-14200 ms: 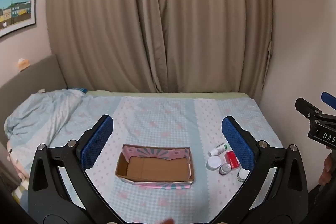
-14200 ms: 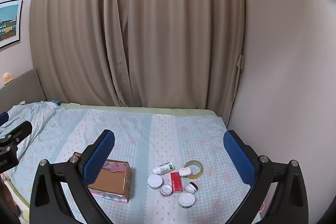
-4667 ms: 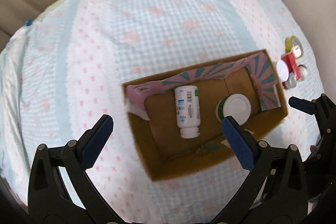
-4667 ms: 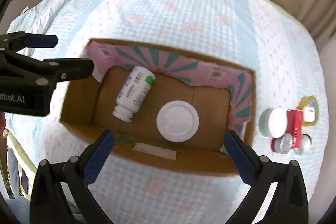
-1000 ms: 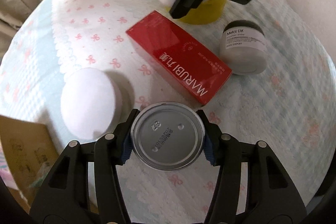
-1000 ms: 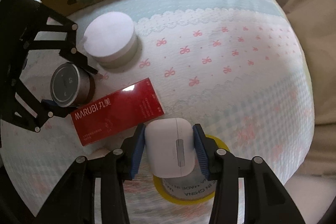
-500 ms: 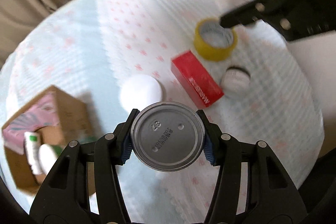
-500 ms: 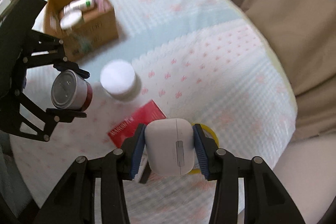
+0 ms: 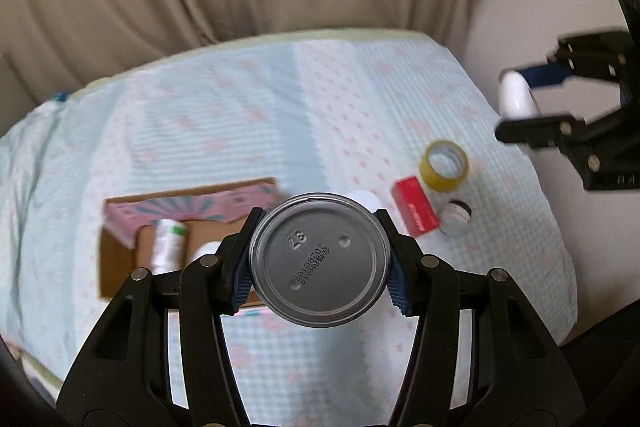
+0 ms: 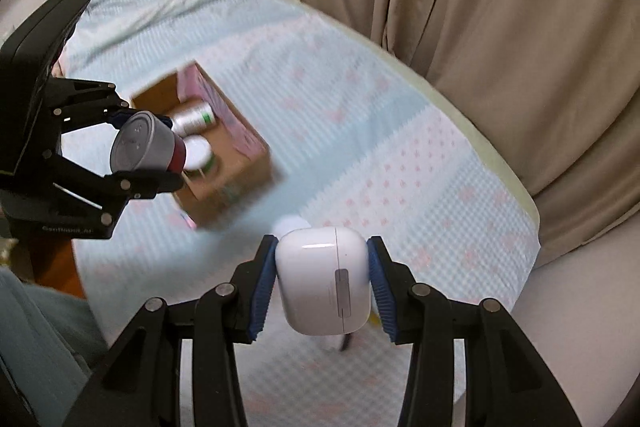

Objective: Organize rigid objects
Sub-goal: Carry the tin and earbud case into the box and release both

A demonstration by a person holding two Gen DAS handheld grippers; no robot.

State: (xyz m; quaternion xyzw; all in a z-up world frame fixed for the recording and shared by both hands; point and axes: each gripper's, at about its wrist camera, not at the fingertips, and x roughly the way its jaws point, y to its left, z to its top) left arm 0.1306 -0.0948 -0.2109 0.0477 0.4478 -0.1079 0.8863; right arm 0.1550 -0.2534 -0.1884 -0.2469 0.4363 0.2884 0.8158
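Carrying two items at once above the bed [image 9: 328, 99] with its pale blue checked cover, you hold both hand-held grippers off the bedding, each clamped on its load. The open brown cardboard box with pink patterned flaps [image 9: 120, 259] sits on the cover and holds a white bottle with a green band [image 9: 166, 243] lying on its side and a white round lid [image 10: 196, 151] next to it.

Your left hand-held gripper [image 9: 318, 263] grips a round grey metal tin with a dark red band [image 10: 146, 147], flat stamped end toward the camera. Seen from the right wrist, it hangs just in front of the box opening, so this hand is the nearer one and likely drops first.

Your right hand-held gripper [image 10: 322, 285] squeezes a white rounded plastic earbud case [image 10: 324, 283] by its sides. The box lies ahead and to its left, well apart, with its long side running away across the bed; that hand has the longer reach.

Left on the cover, beside one another: a red rectangular carton [image 9: 416, 211], a yellow roll of tape [image 9: 444, 163] and a small white jar with a dark rim [image 9: 456, 219].
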